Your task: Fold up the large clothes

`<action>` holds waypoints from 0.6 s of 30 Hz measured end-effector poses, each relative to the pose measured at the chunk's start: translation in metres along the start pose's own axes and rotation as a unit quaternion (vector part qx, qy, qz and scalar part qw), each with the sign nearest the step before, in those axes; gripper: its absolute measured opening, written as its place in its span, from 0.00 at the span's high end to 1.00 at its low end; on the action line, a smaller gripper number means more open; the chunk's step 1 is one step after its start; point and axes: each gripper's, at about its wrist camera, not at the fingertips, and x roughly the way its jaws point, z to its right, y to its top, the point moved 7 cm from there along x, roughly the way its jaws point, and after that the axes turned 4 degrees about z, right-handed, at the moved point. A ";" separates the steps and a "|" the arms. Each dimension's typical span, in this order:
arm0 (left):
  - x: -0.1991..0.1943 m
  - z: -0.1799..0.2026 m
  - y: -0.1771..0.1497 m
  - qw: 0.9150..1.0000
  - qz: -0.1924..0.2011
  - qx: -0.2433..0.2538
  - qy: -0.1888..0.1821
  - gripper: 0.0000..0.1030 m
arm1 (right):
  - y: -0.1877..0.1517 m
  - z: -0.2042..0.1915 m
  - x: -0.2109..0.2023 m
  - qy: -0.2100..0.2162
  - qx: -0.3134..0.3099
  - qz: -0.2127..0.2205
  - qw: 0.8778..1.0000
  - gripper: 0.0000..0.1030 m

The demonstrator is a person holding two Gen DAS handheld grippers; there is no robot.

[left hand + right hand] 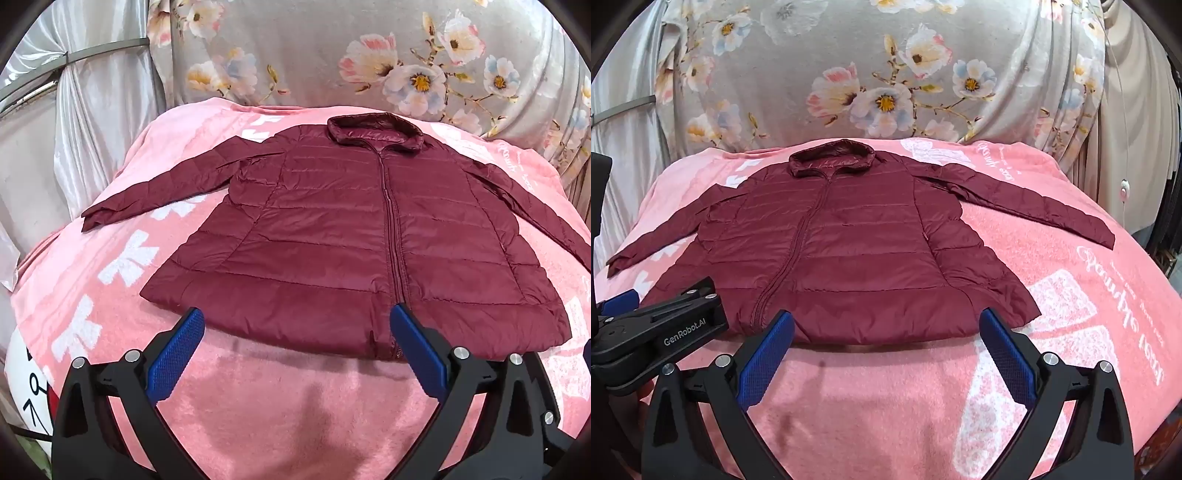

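A maroon quilted puffer jacket [332,236] lies flat and zipped on a pink blanket [277,406], collar at the far end, both sleeves spread out to the sides. It also shows in the right wrist view [849,251]. My left gripper [297,317] is open and empty, held just in front of the jacket's hem, left of the zip's bottom end. My right gripper [886,321] is open and empty, held just in front of the hem's right half. The left gripper's black body [665,332] shows at the left edge of the right wrist view.
The pink blanket [1071,295] with white prints covers a raised surface. A grey floral cloth [886,74] hangs behind it. Pale curtains [74,129] hang at the far left. A white round object [29,387] sits at the blanket's lower left edge.
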 end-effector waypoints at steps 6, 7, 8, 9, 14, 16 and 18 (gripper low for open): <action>-0.003 -0.006 -0.001 1.000 0.003 0.000 0.000 0.05 | 0.002 -0.004 0.001 -0.003 -0.002 -0.010 1.000 0.05; -0.003 -0.007 -0.001 1.000 0.002 -0.001 0.000 0.05 | 0.004 -0.005 0.001 -0.003 -0.002 -0.011 1.000 0.05; -0.003 -0.008 -0.001 1.000 0.001 -0.001 0.000 0.05 | -0.002 -0.005 0.000 -0.003 -0.002 0.000 1.000 0.05; -0.002 -0.008 -0.002 1.000 0.002 -0.001 0.000 0.05 | -0.002 -0.005 0.000 -0.002 -0.001 0.000 1.000 0.05; -0.002 -0.011 -0.002 1.000 0.006 0.001 0.006 0.05 | -0.002 -0.007 0.000 -0.002 -0.001 0.001 1.000 0.05; -0.003 -0.009 -0.002 1.000 0.006 0.001 0.010 0.05 | -0.002 -0.006 0.000 -0.001 0.000 0.001 1.000 0.05; -0.003 -0.009 -0.001 1.000 0.006 0.000 0.010 0.05 | -0.003 -0.008 0.000 -0.002 0.000 0.001 1.000 0.05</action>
